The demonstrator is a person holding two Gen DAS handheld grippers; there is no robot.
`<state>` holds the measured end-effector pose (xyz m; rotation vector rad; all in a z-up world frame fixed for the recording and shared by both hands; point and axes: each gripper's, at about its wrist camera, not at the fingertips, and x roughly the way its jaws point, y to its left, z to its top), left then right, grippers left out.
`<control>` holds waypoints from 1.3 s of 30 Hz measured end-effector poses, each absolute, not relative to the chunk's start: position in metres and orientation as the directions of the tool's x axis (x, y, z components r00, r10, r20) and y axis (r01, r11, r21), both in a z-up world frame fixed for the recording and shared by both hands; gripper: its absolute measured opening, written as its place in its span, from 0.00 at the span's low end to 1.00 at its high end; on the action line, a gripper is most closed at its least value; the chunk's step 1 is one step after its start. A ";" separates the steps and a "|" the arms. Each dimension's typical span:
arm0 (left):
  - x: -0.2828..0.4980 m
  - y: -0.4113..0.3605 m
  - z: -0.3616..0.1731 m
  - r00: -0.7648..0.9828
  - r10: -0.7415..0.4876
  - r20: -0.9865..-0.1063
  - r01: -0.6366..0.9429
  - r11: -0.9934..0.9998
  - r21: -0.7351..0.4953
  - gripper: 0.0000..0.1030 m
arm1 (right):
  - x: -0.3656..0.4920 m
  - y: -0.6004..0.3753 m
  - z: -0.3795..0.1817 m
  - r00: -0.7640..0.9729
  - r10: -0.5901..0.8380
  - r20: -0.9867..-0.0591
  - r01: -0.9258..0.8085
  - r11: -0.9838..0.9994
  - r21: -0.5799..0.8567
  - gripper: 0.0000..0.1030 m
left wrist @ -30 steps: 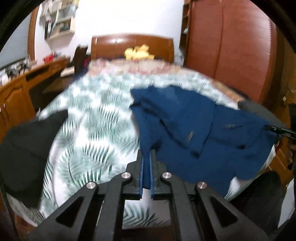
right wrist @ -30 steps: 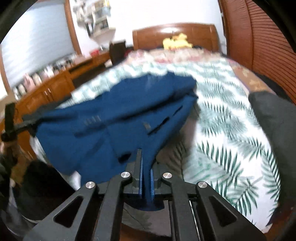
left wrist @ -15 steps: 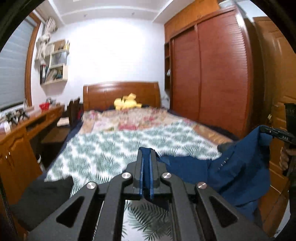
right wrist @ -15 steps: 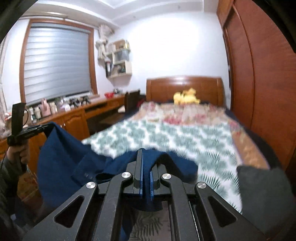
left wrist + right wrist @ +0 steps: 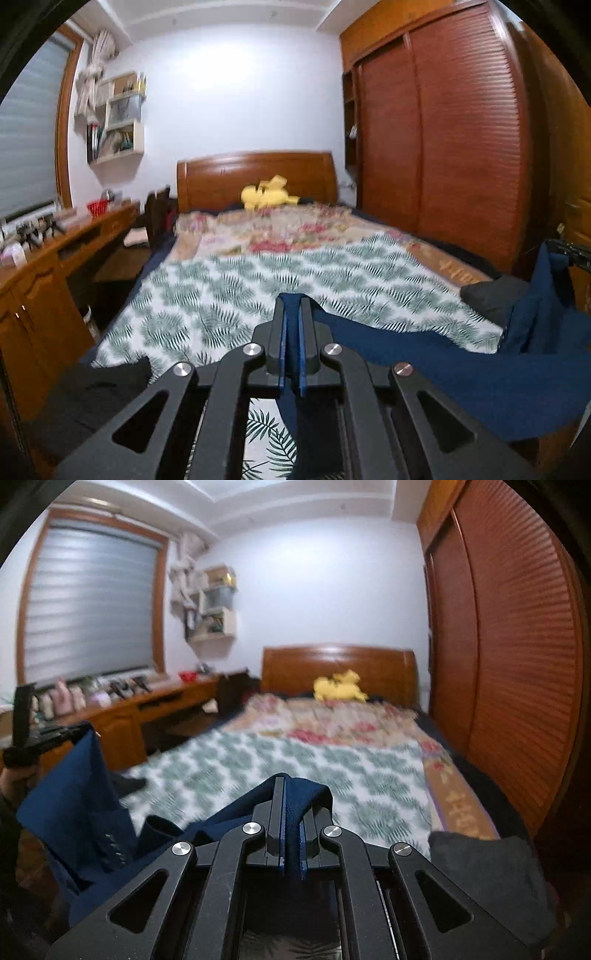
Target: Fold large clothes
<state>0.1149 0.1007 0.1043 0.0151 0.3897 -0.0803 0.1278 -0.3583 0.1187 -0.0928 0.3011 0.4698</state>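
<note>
A large navy blue jacket [image 5: 461,373] hangs in the air above the near end of the bed, stretched between both grippers. My left gripper [image 5: 291,306] is shut on one edge of it, with the cloth pinched between the pads. From there the fabric runs right to the other gripper [image 5: 570,254] at the frame's edge. In the right wrist view my right gripper [image 5: 291,786] is shut on another edge of the navy jacket [image 5: 77,805], which drapes left to the left gripper [image 5: 40,738] held in a hand. A row of cuff buttons shows low on that side.
The bed [image 5: 258,291] with a green leaf-print cover lies ahead, with a floral quilt and a yellow plush toy [image 5: 267,195] by the wooden headboard. Dark garments [image 5: 85,398] [image 5: 484,882] lie at the bed's near corners. A wooden desk [image 5: 48,266] runs along the left, a wardrobe [image 5: 454,155] along the right.
Both grippers have risen and tipped up, lifting the jacket off the bed; it lay spread on the cover a second ago and now hangs between them.
</note>
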 end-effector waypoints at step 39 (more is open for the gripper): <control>0.165 0.079 -0.053 0.820 -0.220 -0.529 0.216 0.974 -0.069 0.27 | 0.280 -0.304 -0.113 0.689 0.143 -0.710 -0.333 0.933 -0.135 0.50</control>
